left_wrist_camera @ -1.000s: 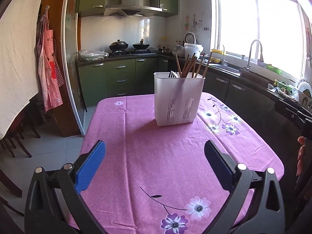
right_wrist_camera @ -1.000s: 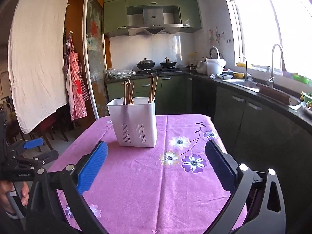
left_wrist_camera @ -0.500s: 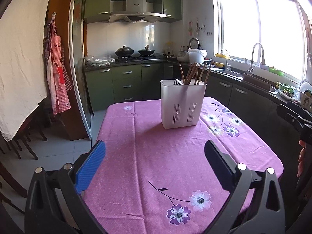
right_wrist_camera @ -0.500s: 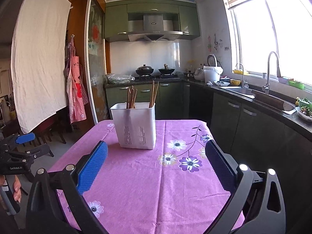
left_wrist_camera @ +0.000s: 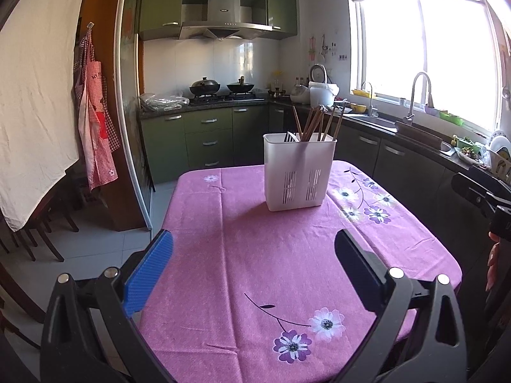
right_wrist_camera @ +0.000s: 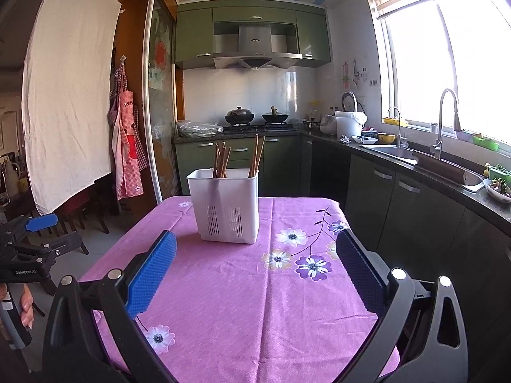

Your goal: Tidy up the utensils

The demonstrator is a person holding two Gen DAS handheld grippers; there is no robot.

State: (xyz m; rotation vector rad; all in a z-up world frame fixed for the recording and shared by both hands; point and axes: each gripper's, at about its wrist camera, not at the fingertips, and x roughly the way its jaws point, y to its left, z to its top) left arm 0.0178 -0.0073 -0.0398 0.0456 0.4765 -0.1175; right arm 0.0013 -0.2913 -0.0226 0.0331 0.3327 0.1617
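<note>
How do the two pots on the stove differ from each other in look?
The left pot wears a domed dark lid with a knob on top, while the right pot has no dome over it; something upright stands at it, and I cannot tell what that is. The left pot looks taller because of the lid; the right pot looks shallower. Both are dark and sit side by side on the stove under the hood.

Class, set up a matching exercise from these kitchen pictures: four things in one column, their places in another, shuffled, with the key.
Things:
1. chopsticks
2. utensil holder
3. apron
4. woks

Places:
A. on the stove
B. standing in the white holder
C. on the pink tablecloth
D. hanging by the sliding door

Pairs: 1-B, 2-C, 3-D, 4-A
</note>
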